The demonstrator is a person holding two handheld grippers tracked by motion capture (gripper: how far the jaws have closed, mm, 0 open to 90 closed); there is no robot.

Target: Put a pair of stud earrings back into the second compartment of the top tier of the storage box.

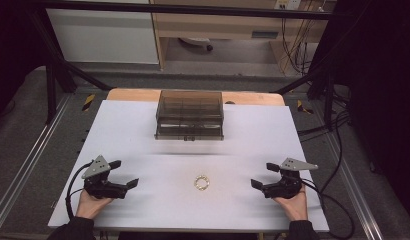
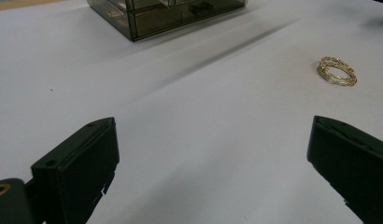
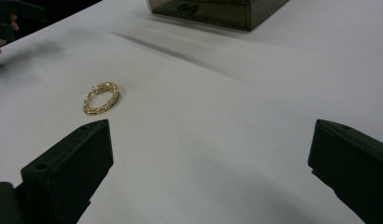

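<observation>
no readable text, label, brand, number or sign anywhere. only yellow-and-black hazard striping on two markers (image 1: 88,101) on the floor at the far corners of the table (image 1: 143,135), without lettering.
</observation>
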